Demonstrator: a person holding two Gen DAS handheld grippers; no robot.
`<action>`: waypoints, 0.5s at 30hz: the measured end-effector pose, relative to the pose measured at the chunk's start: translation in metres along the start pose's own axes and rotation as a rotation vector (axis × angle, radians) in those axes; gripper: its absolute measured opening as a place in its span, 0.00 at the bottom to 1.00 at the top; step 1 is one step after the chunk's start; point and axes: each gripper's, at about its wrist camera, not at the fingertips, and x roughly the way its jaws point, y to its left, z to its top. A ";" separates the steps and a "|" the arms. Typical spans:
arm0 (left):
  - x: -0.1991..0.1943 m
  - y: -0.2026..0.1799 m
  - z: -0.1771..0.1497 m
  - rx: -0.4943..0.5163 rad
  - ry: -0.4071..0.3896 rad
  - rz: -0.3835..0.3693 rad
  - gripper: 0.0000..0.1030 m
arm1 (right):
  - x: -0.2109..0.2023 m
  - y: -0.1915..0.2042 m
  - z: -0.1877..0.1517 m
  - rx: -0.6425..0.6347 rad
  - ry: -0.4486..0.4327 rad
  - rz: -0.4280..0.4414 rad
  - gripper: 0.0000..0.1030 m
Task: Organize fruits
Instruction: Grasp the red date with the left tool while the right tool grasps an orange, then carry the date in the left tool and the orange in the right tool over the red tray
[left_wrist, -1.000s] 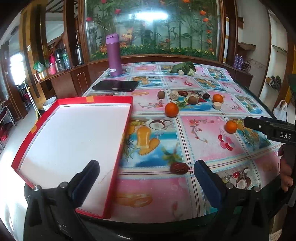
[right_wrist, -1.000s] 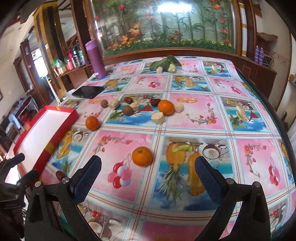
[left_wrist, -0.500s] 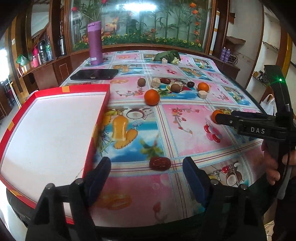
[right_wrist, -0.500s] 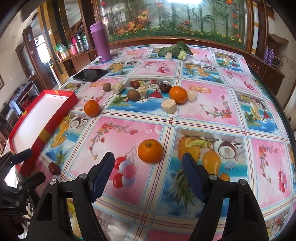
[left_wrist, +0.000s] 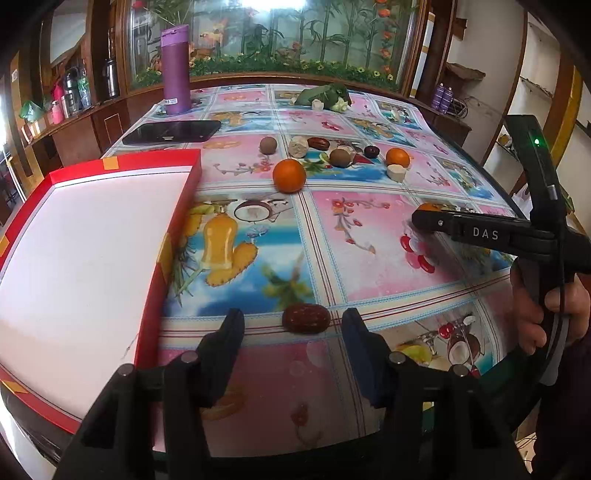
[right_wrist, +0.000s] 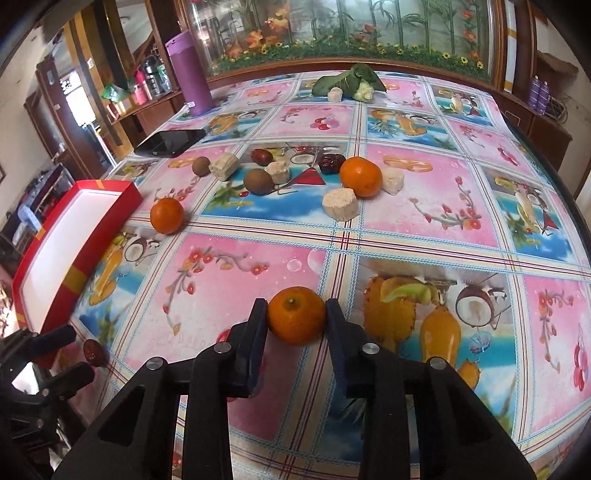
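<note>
My right gripper (right_wrist: 295, 312) is shut on a near orange (right_wrist: 296, 320) that rests on the tablecloth. My left gripper (left_wrist: 293, 323) is open, its jaws on either side of a red date (left_wrist: 306, 318) without touching it. The date also shows in the right wrist view (right_wrist: 93, 352). A red tray with a white floor (left_wrist: 92, 236) lies at the left. Two more oranges (right_wrist: 167, 215) (right_wrist: 360, 176), brown round fruits (right_wrist: 258, 181), dark dates (right_wrist: 331, 162) and pale cut chunks (right_wrist: 340, 204) lie mid-table.
A purple flask (left_wrist: 176, 70) and a black phone (left_wrist: 171, 132) sit at the far left. Green vegetables (right_wrist: 347, 83) lie at the far end. The table's front edge is just under both grippers. The right gripper's side (left_wrist: 480, 236) crosses the left wrist view.
My right gripper moved forward and closed on the near orange. My left gripper moved forward and narrowed, so the red date now lies between its jaws.
</note>
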 end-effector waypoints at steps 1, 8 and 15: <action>0.001 0.000 0.001 -0.002 0.001 -0.004 0.54 | 0.000 -0.001 0.000 0.007 -0.003 0.009 0.29; 0.011 -0.007 0.001 0.024 0.022 -0.008 0.42 | 0.000 -0.005 0.000 0.025 -0.014 0.043 0.29; 0.011 -0.010 0.001 0.042 0.012 -0.027 0.31 | 0.000 -0.006 0.001 0.032 -0.019 0.056 0.29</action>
